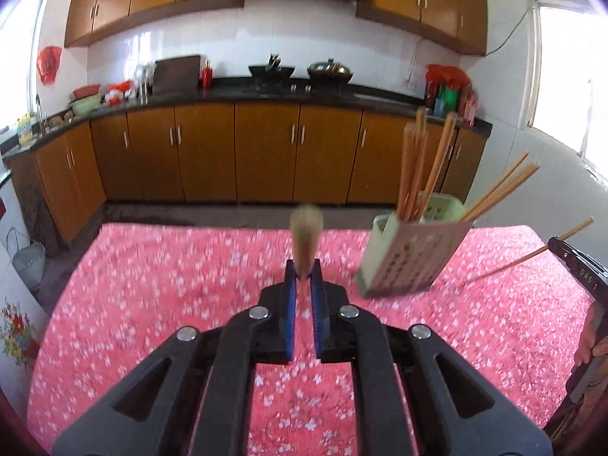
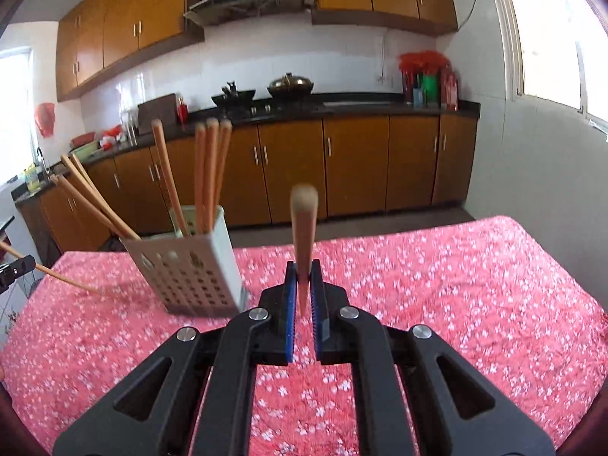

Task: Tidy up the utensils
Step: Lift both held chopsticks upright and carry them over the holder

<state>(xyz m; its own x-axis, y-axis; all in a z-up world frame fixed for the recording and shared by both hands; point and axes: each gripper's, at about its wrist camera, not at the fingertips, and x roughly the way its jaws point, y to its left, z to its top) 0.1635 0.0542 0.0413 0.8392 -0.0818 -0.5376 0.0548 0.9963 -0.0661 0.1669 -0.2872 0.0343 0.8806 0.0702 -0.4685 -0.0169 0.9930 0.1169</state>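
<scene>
A pale green perforated utensil holder (image 1: 406, 254) stands on the pink floral tablecloth (image 1: 152, 304) with several wooden chopsticks (image 1: 414, 167) in it; it also shows in the right wrist view (image 2: 190, 273). My left gripper (image 1: 304, 271) is shut on a wooden chopstick (image 1: 306, 231) that points forward, left of the holder. My right gripper (image 2: 304, 271) is shut on another wooden chopstick (image 2: 303, 228), right of the holder. The right gripper (image 1: 577, 266) shows at the right edge of the left wrist view with its chopstick (image 1: 532, 254).
Behind the table runs a kitchen counter (image 1: 266, 91) with brown cabinets, two woks (image 2: 262, 91) on a stove, and bottles (image 2: 429, 83) at the right. A window (image 2: 562, 38) lies to the right.
</scene>
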